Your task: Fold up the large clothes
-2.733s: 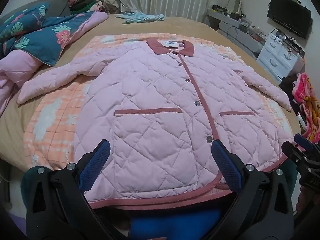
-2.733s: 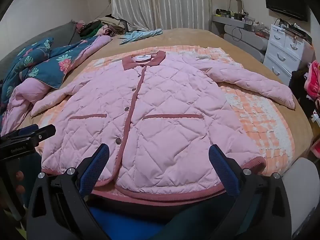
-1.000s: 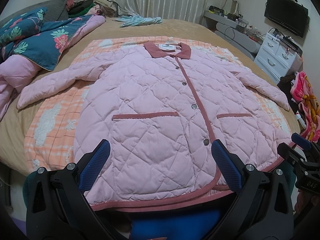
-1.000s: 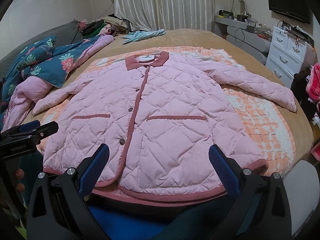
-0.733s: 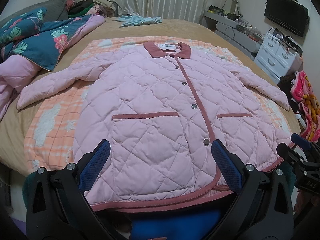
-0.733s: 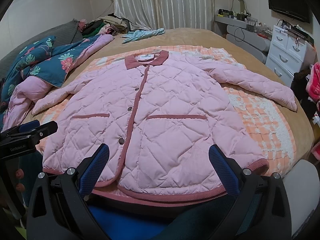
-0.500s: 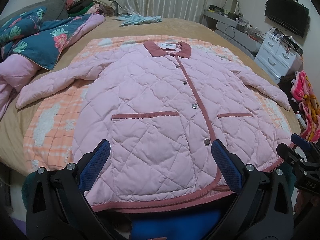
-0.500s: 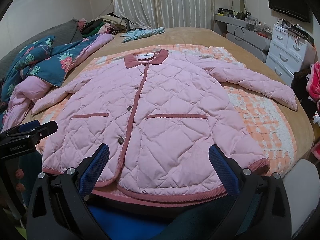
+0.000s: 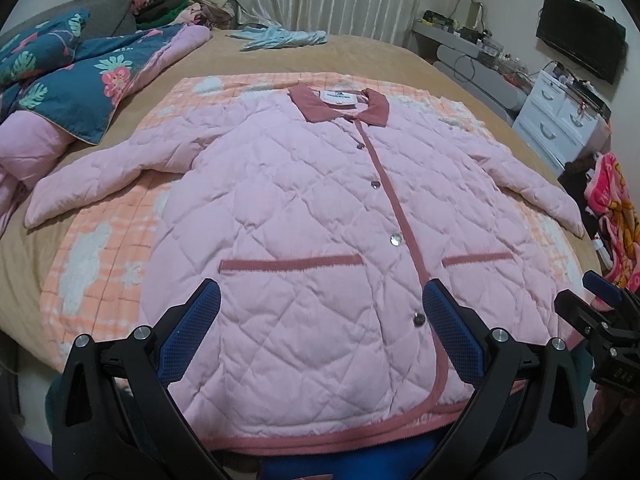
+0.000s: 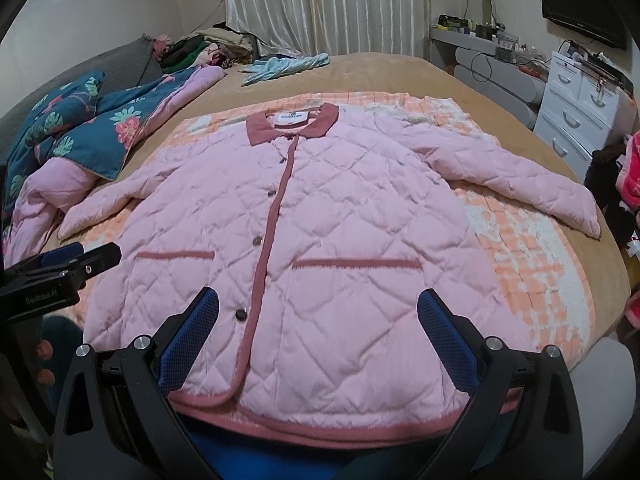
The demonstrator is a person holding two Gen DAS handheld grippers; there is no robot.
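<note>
While the pink quilted jacket with dusty-rose trim (image 9: 304,220) lies flat ahead, the left hand-held gripper (image 9: 320,336) and right hand-held gripper (image 10: 318,334) gape wide, empty, above its hem.

The jacket (image 9: 304,248) was made of matt, diamond-quilted pink cloth, trimmed in a napped, darker pink fabric with shiny metal snaps. Beneath the jacket, a fuzzy checked blanket (image 9: 100,256) was spread. Textured blue pads (image 10: 188,340) were set in black plastic.
</note>
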